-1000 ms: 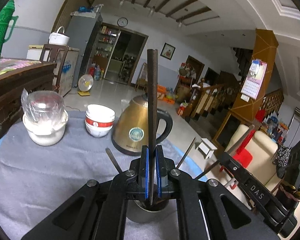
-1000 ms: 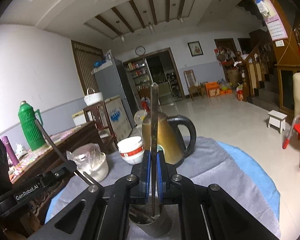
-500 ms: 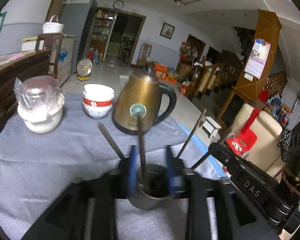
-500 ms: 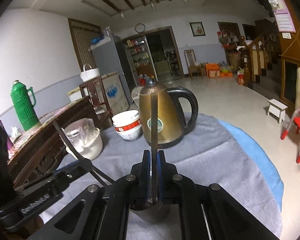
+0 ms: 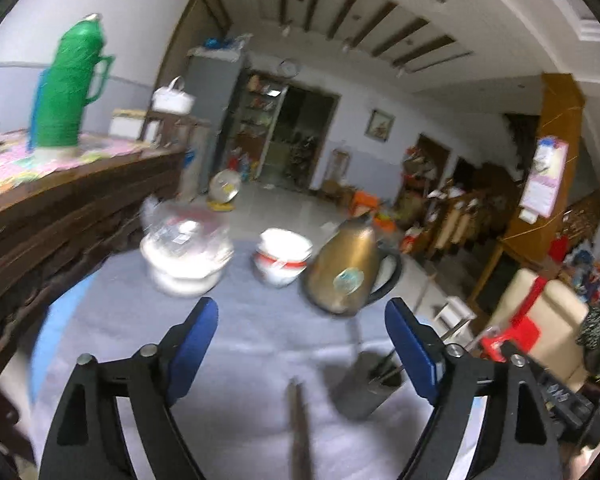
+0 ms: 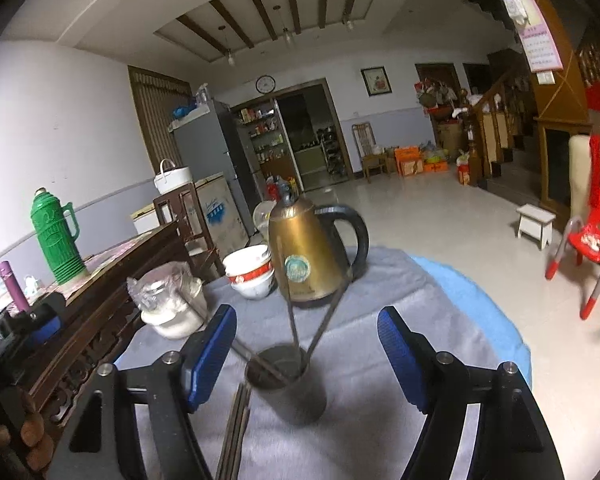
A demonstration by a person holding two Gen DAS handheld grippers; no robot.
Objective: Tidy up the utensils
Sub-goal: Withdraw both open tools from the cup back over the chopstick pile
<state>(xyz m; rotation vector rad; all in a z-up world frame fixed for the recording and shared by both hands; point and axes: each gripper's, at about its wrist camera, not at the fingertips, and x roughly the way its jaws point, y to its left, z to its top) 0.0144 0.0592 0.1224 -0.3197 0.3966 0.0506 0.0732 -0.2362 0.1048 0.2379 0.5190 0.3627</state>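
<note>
Both chopsticks held a second ago have been released into the metal cup (image 6: 286, 384); the left gripper (image 5: 300, 344) and right gripper (image 6: 306, 344) have just been opened wide, empty.

A bronze-gold kettle (image 6: 306, 258) with a black handle stands beside a red-banded white bowl (image 6: 249, 274) on grey cloth (image 6: 384, 320).

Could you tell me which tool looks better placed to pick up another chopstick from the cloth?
Probably the right tool: open and empty, with loose chopsticks lying just below its left finger, beside the cup. The left tool is open too, but its view is blurred.
</note>
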